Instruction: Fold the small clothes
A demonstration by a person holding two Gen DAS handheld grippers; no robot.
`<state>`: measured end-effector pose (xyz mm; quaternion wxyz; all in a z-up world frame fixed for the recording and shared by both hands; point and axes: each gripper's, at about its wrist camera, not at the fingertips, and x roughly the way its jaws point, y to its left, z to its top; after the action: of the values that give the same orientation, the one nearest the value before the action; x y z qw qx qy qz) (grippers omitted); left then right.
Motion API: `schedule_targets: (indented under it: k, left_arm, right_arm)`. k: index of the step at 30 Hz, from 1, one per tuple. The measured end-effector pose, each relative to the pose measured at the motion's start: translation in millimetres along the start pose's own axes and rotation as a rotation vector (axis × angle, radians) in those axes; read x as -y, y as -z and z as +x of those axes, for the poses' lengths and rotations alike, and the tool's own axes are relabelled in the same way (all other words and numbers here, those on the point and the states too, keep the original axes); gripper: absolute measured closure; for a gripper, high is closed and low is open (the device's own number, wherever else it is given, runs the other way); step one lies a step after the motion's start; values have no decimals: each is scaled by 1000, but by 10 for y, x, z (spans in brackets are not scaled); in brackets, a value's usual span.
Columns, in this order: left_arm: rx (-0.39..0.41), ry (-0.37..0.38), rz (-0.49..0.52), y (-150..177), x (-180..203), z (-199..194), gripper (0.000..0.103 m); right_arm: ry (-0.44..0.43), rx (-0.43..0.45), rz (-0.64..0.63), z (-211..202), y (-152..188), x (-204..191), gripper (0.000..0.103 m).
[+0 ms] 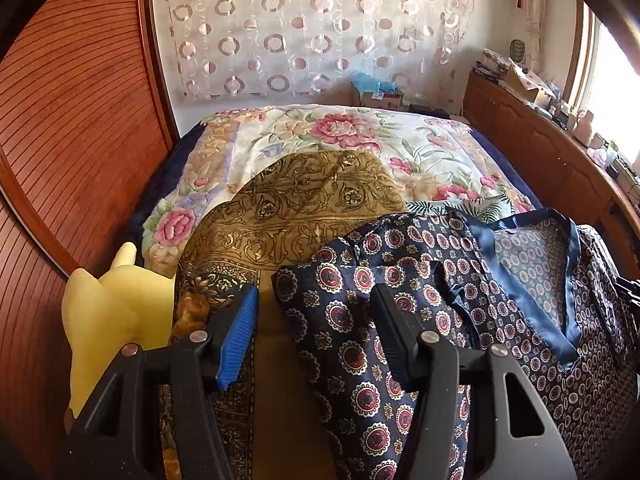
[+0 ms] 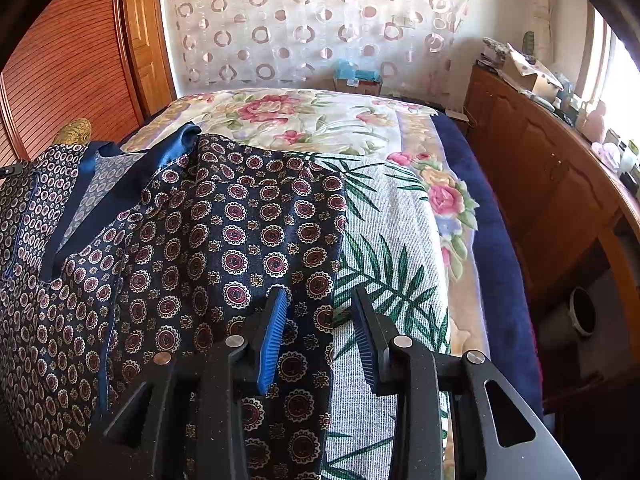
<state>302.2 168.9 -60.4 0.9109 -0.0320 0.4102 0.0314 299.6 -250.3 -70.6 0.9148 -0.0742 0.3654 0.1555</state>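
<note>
A navy top with red and white medallions (image 1: 420, 280) lies spread on the bed, its blue satin V-neck (image 1: 528, 276) facing up. My left gripper (image 1: 314, 300) is open, jaws straddling the left sleeve edge of the top. In the right wrist view the same top (image 2: 180, 240) fills the left half. My right gripper (image 2: 320, 300) is open, jaws straddling the top's right sleeve edge, over a palm-leaf cloth (image 2: 384, 264).
A gold patterned cloth (image 1: 296, 208) lies under and beyond the top on the floral bedspread (image 1: 352, 136). A yellow plush (image 1: 108, 312) sits at the bed's left. A wooden wardrobe (image 1: 72, 120) stands left, a cluttered wooden cabinet (image 2: 540, 168) right.
</note>
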Motion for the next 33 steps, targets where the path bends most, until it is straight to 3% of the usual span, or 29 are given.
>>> schedule_targets:
  k: [3,10,12,14,24,33]
  left_arm:
    - [-8,9,4,-12,-8,28,55]
    - [-33,-6,-3,-19,-33,114,56]
    - [-47,11,-3,0,-34,152,71]
    - [-43,31,-1,26,-17,146,97]
    - [133,138,157,136,615,-564,99]
    - [127,173,182,361,766,-651,99]
  right_arm:
    - [0,0,0,0,1,1,67]
    - [-1,0,0,1,2,0,67]
    - [0,0,0,1,3,-1,67]
    - [0,0,0,1,3,-2,66]
    - [1,1,-3,5,2,-9,66]
    - [-14,-12,-21,43,-51,-3,61]
